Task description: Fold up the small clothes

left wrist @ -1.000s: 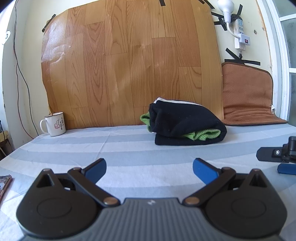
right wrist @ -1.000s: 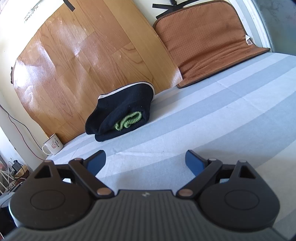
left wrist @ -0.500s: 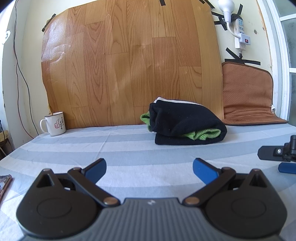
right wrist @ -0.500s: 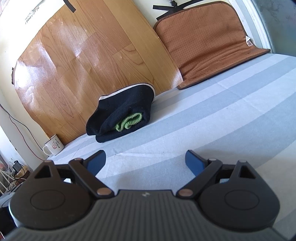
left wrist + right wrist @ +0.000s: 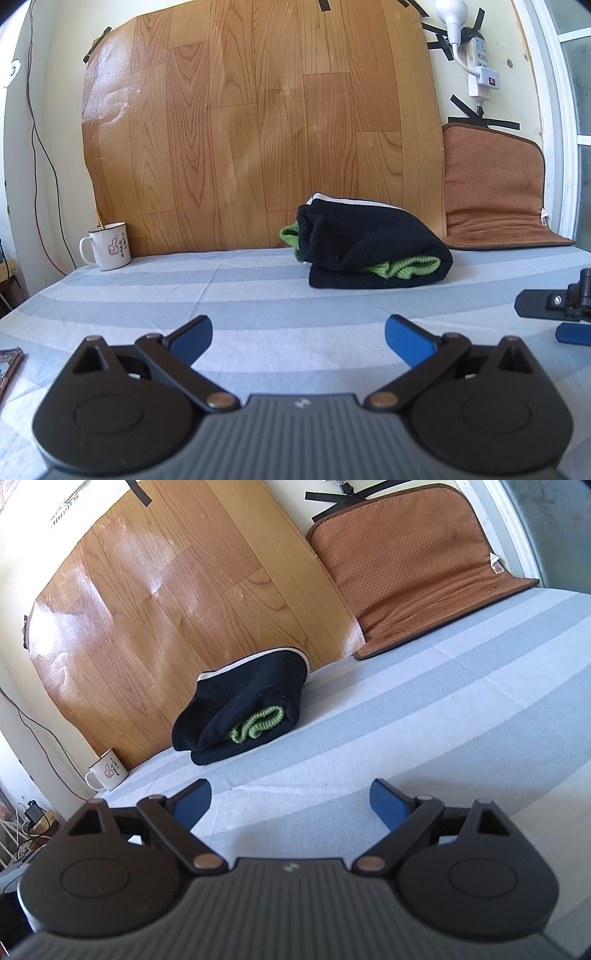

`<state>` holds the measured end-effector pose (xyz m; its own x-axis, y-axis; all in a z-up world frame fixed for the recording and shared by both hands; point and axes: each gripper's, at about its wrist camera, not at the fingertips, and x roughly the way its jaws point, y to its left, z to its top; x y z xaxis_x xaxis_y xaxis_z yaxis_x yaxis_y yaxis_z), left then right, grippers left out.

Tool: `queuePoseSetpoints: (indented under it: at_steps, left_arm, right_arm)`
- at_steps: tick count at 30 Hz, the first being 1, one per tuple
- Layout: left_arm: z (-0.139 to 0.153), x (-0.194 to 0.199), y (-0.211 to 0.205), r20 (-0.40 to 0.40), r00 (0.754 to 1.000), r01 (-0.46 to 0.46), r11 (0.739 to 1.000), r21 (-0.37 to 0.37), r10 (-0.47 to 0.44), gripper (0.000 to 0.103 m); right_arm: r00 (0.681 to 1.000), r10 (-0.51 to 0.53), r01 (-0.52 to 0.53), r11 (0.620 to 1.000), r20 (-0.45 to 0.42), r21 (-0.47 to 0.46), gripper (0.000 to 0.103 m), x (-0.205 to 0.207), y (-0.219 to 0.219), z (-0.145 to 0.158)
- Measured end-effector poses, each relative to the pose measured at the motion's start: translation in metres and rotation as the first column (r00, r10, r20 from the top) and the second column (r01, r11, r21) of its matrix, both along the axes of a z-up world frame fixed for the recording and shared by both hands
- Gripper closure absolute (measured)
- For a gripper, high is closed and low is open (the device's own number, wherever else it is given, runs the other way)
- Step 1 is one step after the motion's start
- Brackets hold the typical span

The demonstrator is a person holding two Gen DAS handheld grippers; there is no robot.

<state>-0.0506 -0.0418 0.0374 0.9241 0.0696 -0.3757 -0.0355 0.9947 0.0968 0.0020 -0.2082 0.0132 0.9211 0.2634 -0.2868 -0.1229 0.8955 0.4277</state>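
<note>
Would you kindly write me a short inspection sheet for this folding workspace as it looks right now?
Surface: striped blue and white sheet, smooth, lightly creased.
Job's things: black garment lies folded near the back wall, with green knit fabric showing inside the fold.
Clutter: white mug at the back left; phone at the left edge.
Grippers: left hand-held gripper open, empty; right hand-held gripper open, empty; both short of the garment.
Cables: red and black wires down the left wall; power strip taped up high.
Surroundings: wood-pattern sheet and brown mat against the wall.
</note>
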Motion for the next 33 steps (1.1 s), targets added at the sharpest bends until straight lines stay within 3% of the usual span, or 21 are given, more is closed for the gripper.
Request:
queuePoseSetpoints:
  at_steps: [16,33]
  left_arm:
    - [-0.0002,0.0,0.0001,-0.002,1.0,-0.001,1.0,-0.001,0.001,0.0]
    - [-0.0035,0.0074,-0.003,-0.064,0.997,-0.037,0.999,0.019,0.038,0.0]
  right_arm:
    - [1.0,0.003,-0.003,1.0,0.006,-0.01,0.009,-0.0008,-0.0004,0.0017]
    - [1.0,0.002,-0.002,1.0,0.015,-0.023,0.009,-0.0013,0.0013,0.0016]
